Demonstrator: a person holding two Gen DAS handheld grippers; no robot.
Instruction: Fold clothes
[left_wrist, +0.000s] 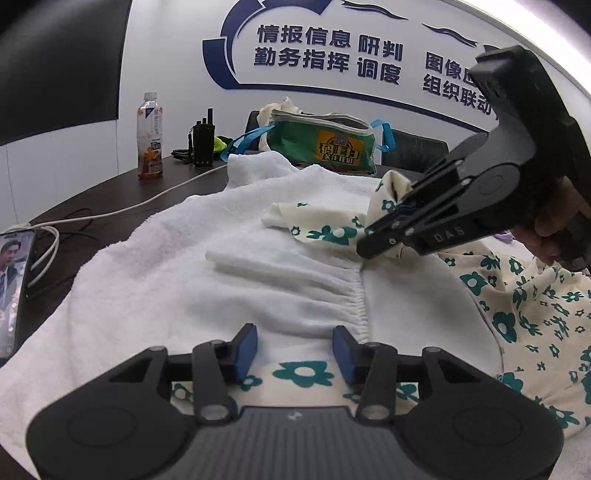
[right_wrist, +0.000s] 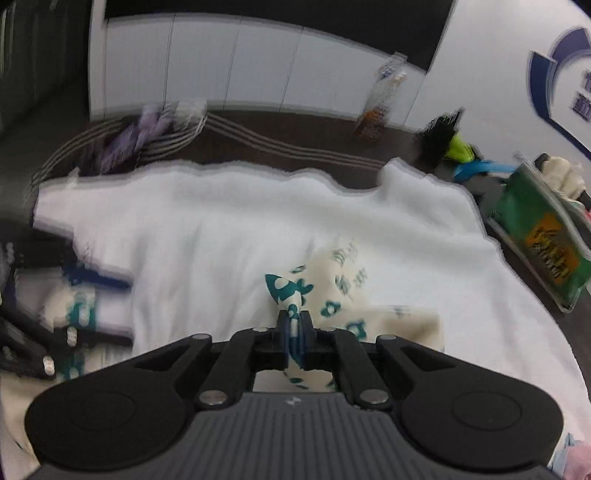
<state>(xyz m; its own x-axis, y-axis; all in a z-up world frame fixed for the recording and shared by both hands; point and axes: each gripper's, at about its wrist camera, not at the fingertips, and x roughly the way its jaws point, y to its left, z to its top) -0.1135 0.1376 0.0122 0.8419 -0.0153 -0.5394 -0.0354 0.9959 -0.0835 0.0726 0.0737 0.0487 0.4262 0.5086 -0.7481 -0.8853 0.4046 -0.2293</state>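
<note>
A cream garment with green flowers (left_wrist: 517, 295) lies inside out on a white towel (left_wrist: 147, 251), its white lining and gathered elastic seam (left_wrist: 360, 295) facing up. My left gripper (left_wrist: 294, 349) sits low over the near hem. Its blue pads (left_wrist: 246, 349) stand apart, with flat fabric lying between them and nothing pinched. My right gripper (left_wrist: 369, 247), held by a hand at the right, is shut on a bunched corner of the flowered cloth. The right wrist view is blurred but shows that cloth (right_wrist: 332, 288) clamped between the closed fingers of the right gripper (right_wrist: 294, 325).
On the dark table (left_wrist: 92, 192) stand a drink bottle (left_wrist: 150, 136), a black radio (left_wrist: 202, 142) and a green zip bag (left_wrist: 325, 142) behind the towel. A phone (left_wrist: 11, 291) with a white cable (left_wrist: 110, 214) lies at the left edge.
</note>
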